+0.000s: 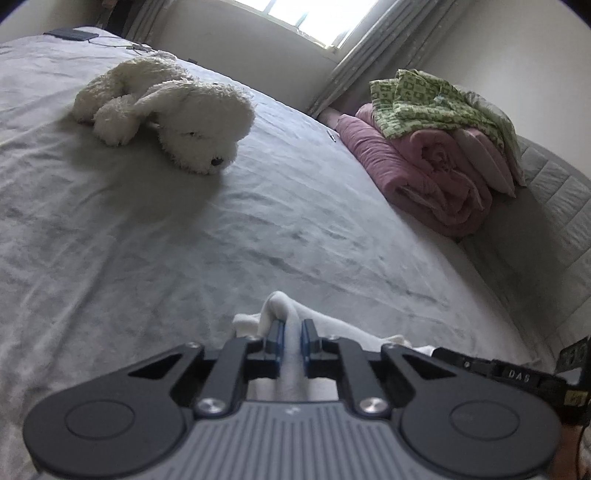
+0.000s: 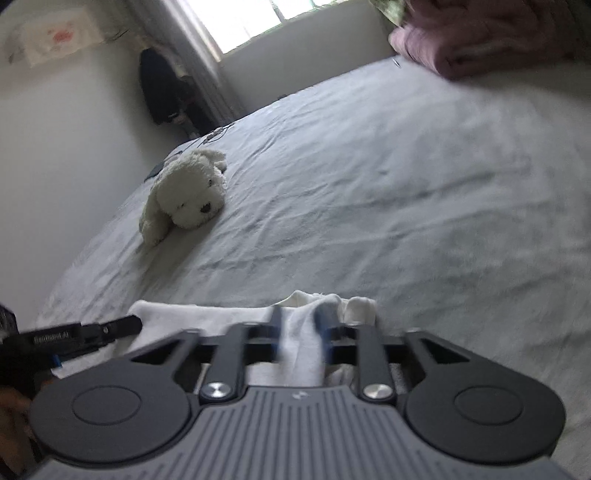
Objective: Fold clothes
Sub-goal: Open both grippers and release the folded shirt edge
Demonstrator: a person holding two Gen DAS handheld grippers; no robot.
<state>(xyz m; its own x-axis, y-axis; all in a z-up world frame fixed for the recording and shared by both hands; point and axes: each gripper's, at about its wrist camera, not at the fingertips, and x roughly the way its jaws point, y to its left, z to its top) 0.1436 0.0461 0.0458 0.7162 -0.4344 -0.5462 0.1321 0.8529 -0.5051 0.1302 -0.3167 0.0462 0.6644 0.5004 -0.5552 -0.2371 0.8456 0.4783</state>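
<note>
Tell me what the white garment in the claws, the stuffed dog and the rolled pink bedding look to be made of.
White garment: soft matte knit, probably cotton; it bunches into rounded folds. White stuffed dog: shaggy plush pile, likely synthetic; tufted, fuzzy outline. Rolled pink bedding: padded matte fabric, seemingly a quilt; thick puffy layers. Fibre types cannot be confirmed.

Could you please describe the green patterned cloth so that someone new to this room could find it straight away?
Start at the bed and follow its edge toward the window, where rolled pink bedding lies. The green patterned cloth sits crumpled on top of that roll. It is the only green, printed fabric here; the plush dog is plain white.
</note>
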